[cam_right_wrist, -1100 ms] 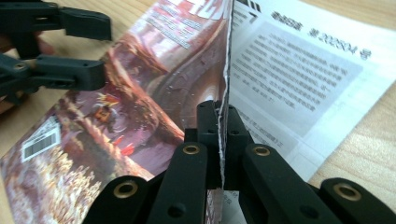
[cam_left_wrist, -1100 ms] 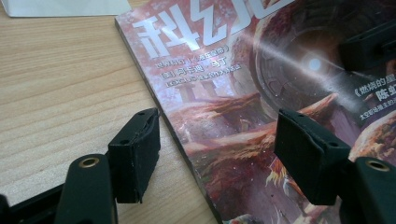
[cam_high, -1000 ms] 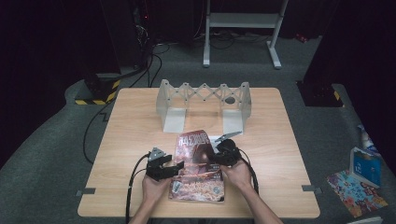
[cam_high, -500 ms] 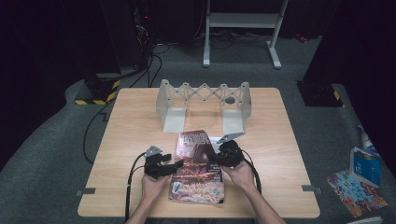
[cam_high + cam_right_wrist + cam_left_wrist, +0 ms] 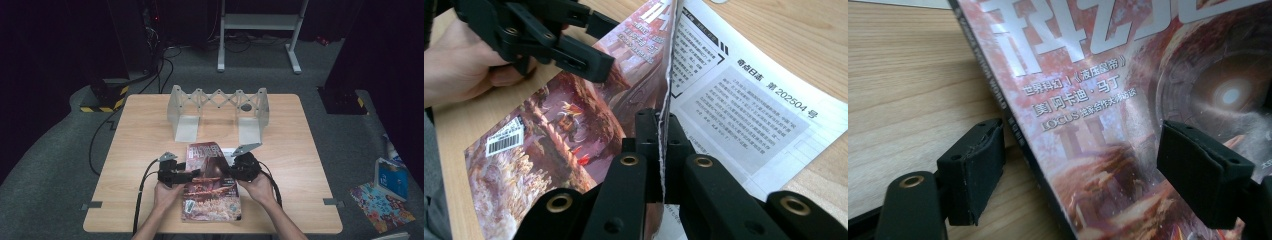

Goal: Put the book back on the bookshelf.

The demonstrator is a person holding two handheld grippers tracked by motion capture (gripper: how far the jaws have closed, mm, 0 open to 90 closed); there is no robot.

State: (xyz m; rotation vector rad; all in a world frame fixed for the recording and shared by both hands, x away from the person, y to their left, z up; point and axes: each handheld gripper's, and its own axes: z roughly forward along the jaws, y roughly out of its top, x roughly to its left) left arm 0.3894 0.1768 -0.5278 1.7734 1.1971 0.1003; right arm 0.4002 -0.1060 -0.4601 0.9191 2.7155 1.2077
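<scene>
The magazine (image 5: 211, 182) lies on the table (image 5: 300, 165), before the folding rack (image 5: 218, 106).

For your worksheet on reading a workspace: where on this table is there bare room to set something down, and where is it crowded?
Bare wood lies along the table's left edge, left of the left gripper, and on the right, between the right gripper and the table's right edge. Crowded: the near middle, with the magazine and both hands, and the far middle, with the folding rack.

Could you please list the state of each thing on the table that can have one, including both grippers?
Magazine: lying on the table, front cover lifted at its right edge, first page showing beneath.
Left gripper: open, jaws have just been opening, one each side of the magazine's spine edge, not pressing.
Right gripper: shut on the cover's edge, holding it up.
Folding rack: standing, stretched out, nothing in it.
</scene>
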